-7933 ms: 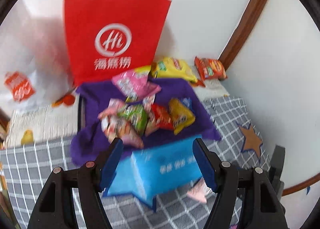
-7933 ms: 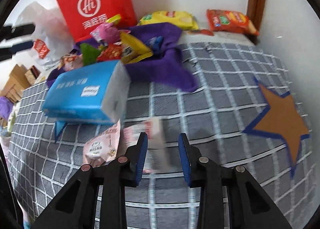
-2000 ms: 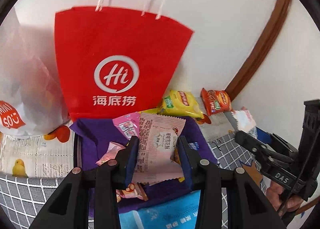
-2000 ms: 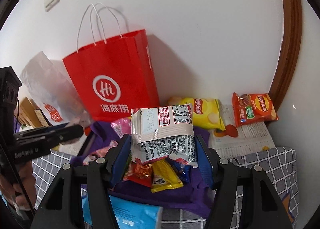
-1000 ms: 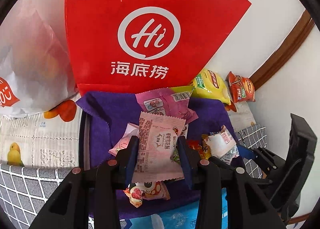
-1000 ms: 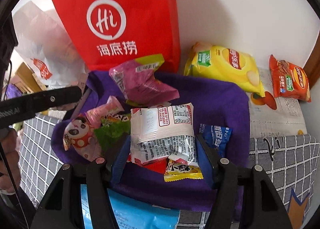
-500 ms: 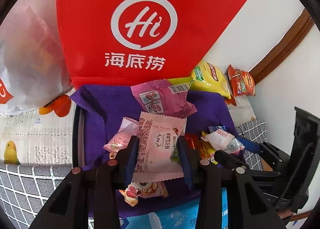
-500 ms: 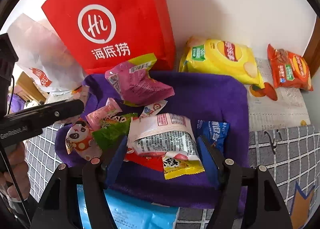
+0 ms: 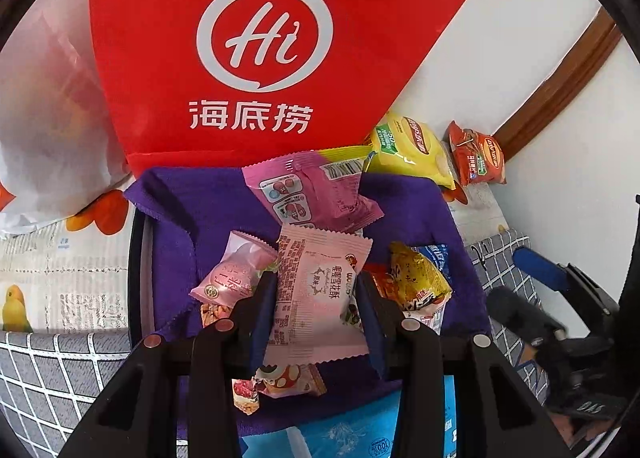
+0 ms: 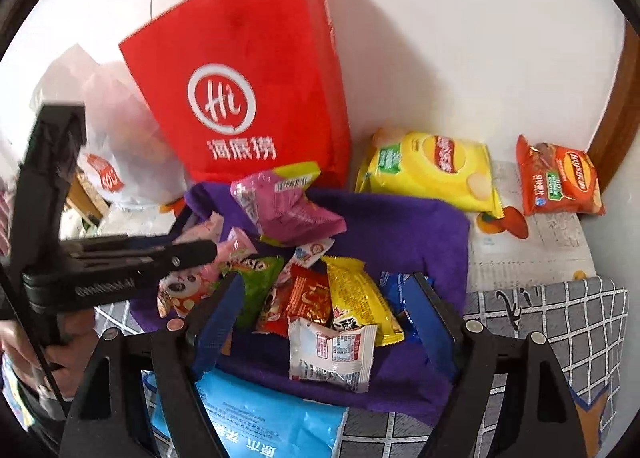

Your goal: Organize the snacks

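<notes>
My left gripper (image 9: pixel 316 300) is shut on a pale pink snack packet (image 9: pixel 318 294), held over the purple cloth (image 9: pixel 200 225) where several snack packets lie. My right gripper (image 10: pixel 326 308) is open and empty; a white packet with red print (image 10: pixel 330 354) lies on the purple cloth (image 10: pixel 420 234) between its fingers. The left gripper also shows in the right wrist view (image 10: pixel 188 252) at the left, over the pile.
A red paper bag (image 10: pixel 248 97) stands behind the cloth by the wall. A yellow chip bag (image 10: pixel 432 169) and an orange chip bag (image 10: pixel 560 181) lie at the back right. A blue tissue pack (image 10: pixel 264 418) lies in front. A white plastic bag (image 9: pixel 44 105) is at left.
My right gripper opened, released the white packet onto the purple cloth and drew back. My left gripper stays shut on the pink packet, moved slightly nearer the pile.
</notes>
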The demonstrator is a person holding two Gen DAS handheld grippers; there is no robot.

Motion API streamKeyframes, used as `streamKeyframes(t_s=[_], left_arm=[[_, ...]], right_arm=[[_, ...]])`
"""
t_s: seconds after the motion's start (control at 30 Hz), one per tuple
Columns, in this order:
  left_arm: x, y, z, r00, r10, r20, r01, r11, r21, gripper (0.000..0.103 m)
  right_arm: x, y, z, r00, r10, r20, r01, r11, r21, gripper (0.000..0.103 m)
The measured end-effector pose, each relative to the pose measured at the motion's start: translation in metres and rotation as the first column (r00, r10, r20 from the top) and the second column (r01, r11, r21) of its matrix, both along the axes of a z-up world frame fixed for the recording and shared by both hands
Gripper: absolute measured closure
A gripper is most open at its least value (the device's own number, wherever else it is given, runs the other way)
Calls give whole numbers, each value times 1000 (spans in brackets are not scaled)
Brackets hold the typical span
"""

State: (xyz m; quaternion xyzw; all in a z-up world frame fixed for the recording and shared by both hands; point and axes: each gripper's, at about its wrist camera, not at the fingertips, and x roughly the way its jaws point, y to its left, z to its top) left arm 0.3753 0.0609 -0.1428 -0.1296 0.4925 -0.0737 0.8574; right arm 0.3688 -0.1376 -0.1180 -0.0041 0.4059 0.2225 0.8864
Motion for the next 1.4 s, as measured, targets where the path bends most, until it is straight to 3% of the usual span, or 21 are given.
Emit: streamKeyframes(t_s=[0.07, 0.2, 0.5, 1.03, 1.33, 1.4], left_arm=[[1, -5, 1, 1000, -11, 3, 11, 1000, 12, 61], [-3, -8, 10, 1000, -19, 11, 19, 999, 36, 44], [-31, -16, 45, 996, -28, 79, 24, 998, 51, 34], [-177, -26, 98, 976, 20, 217, -41, 995, 90, 34], [-255, -47, 124, 951, 53, 304, -93, 989, 118, 20], [-269, -51, 128, 946, 63, 317, -106, 987, 118, 15]], right_arm=[[0, -5, 5, 1000, -10, 2, 10, 1000, 30, 21], [-3, -12, 12, 999, -34, 15, 33, 997, 63, 25], [-39, -11, 32, 998, -47, 43, 45, 998, 46, 26], [-168, -43, 63, 989, -94, 118, 90, 995, 33, 26], [-239, -69, 72, 983, -124, 134, 119, 992, 46, 26], [-255, -76, 73, 981, -131, 141, 125, 991, 52, 21]])
